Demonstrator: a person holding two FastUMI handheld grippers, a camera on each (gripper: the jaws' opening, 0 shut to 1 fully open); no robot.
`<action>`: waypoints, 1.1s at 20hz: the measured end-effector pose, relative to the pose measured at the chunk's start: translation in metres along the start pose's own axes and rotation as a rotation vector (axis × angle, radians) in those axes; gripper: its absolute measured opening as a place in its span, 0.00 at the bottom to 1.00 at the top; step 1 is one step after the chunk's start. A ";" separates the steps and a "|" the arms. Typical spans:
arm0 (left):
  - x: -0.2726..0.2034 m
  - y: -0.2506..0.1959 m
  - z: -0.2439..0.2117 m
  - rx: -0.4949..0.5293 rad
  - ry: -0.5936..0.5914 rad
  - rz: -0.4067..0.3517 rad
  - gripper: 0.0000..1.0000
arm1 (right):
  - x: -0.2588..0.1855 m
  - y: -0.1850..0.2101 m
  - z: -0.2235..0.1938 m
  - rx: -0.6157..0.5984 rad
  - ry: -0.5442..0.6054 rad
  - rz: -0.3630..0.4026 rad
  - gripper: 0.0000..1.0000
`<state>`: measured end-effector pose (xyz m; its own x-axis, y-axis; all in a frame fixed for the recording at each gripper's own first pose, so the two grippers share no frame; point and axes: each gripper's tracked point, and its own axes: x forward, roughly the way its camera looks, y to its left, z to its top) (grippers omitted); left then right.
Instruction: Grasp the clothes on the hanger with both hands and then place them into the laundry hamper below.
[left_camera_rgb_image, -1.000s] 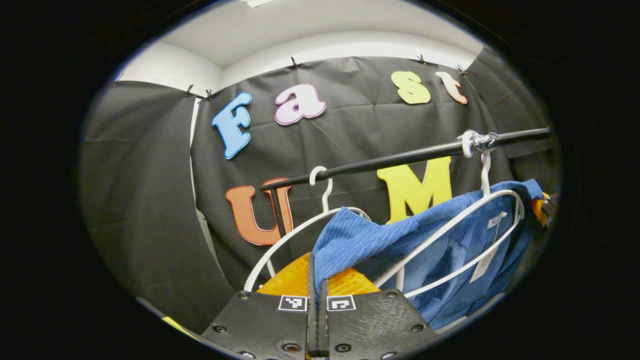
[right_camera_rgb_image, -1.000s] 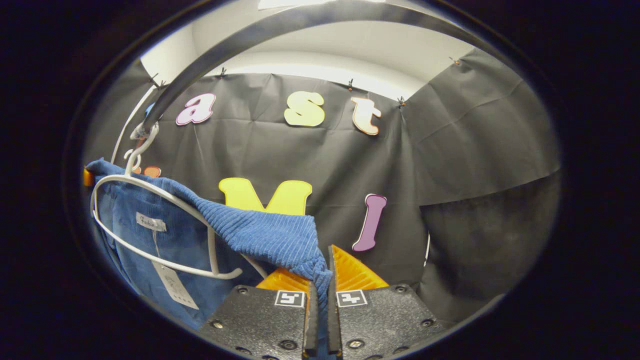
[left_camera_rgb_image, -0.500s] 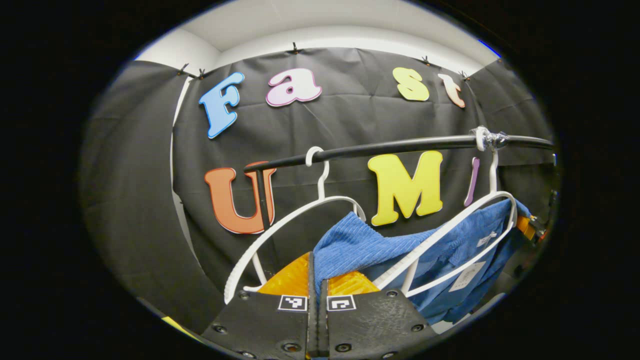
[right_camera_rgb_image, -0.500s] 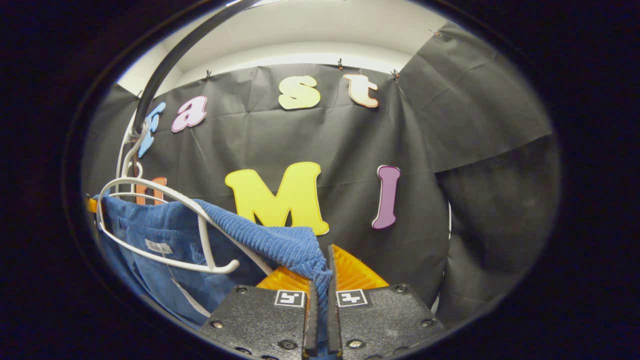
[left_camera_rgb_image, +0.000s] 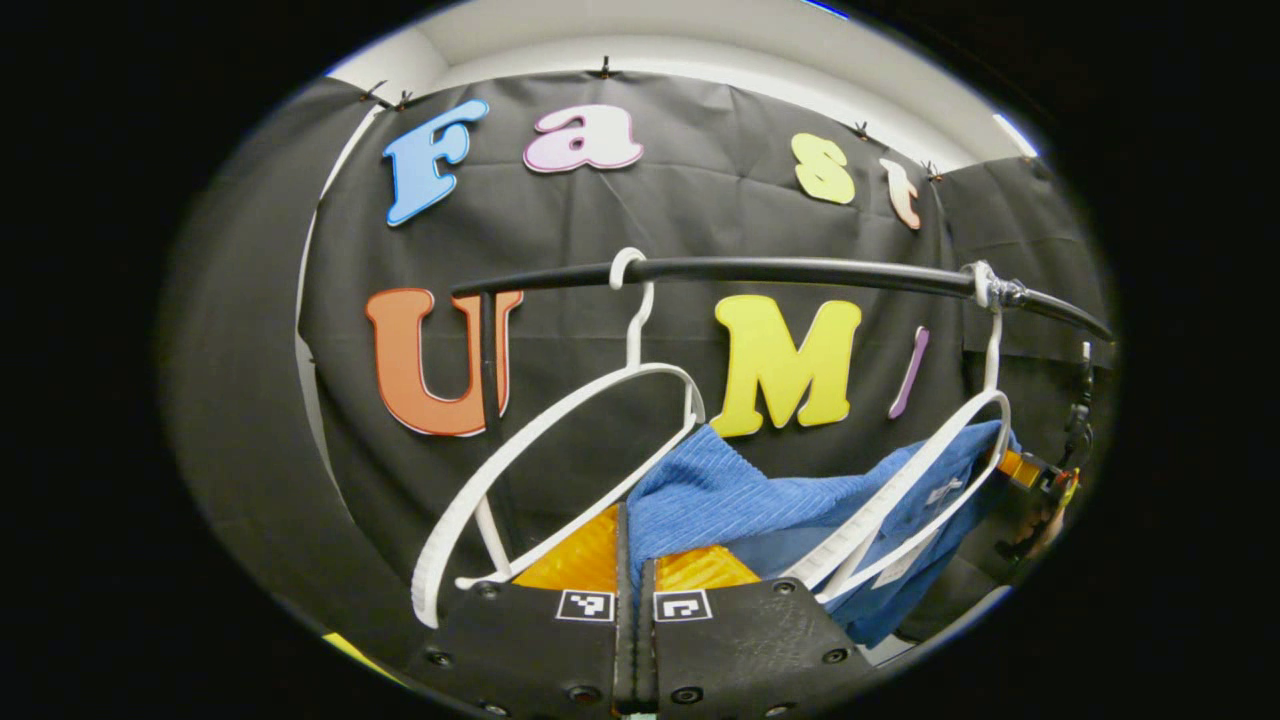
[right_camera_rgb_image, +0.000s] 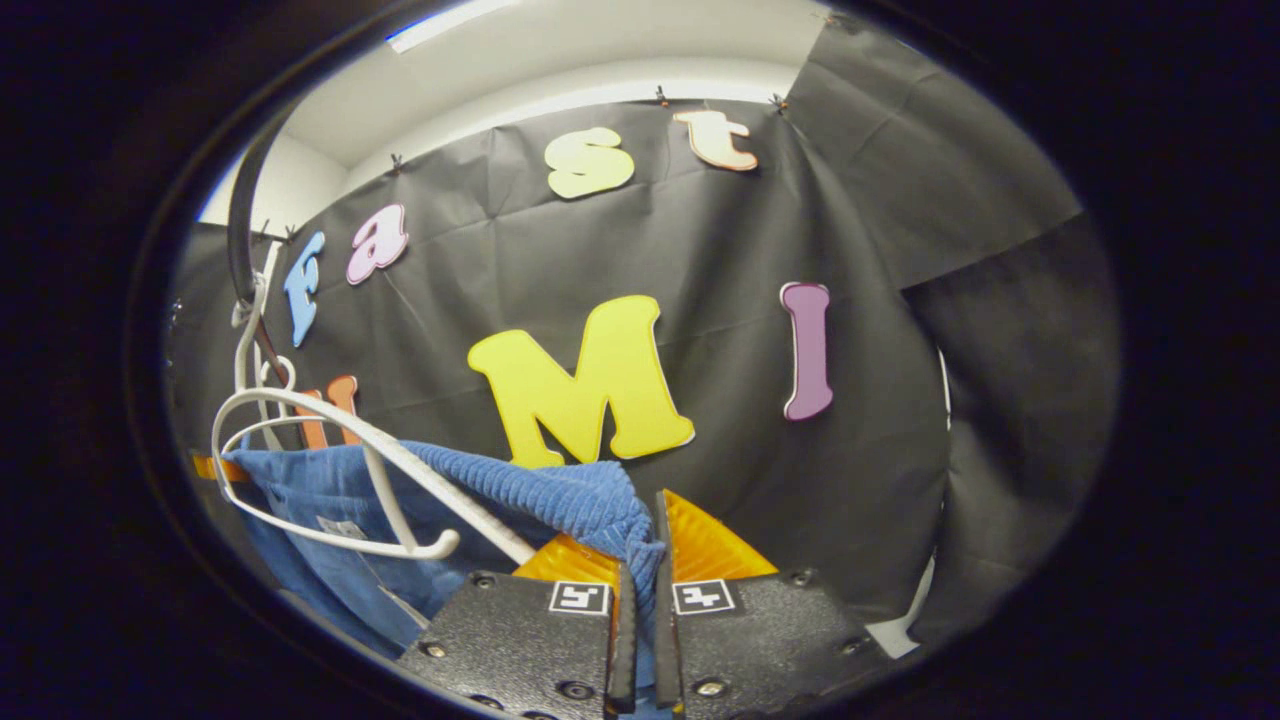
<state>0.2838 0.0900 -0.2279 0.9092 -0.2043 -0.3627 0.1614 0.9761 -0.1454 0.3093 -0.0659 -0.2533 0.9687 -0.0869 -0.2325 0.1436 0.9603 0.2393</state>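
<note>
Both the left gripper (left_camera_rgb_image: 634, 535) and the right gripper (right_camera_rgb_image: 640, 545) are pinching the blue shirt (left_camera_rgb_image: 745, 495), which hangs below the black rail (left_camera_rgb_image: 780, 270) on a white hanger (left_camera_rgb_image: 930, 480), so pull both sides down together, slowly.

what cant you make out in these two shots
- Laundry hamper: lies below what both views take in.
- Blue garment: its lower part is cut off behind the left tongs in the left gripper view, and behind the right tongs in the right gripper view.
- Garment tag: too small to read.
- Rail: its right end runs out at the edge.
</note>
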 end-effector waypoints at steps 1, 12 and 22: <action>0.000 -0.001 -0.003 0.003 0.009 -0.013 0.05 | 0.001 0.000 -0.005 0.023 0.020 0.006 0.10; -0.013 0.000 -0.041 0.030 0.059 -0.009 0.01 | -0.014 -0.010 -0.034 0.024 0.088 -0.016 0.10; -0.033 -0.005 -0.078 -0.018 0.113 0.024 0.01 | -0.034 -0.019 -0.071 0.048 0.201 -0.055 0.10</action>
<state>0.2227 0.0864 -0.2874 0.8635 -0.1889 -0.4677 0.1321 0.9796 -0.1517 0.2593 -0.0622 -0.3168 0.8999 -0.0800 -0.4288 0.2097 0.9413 0.2645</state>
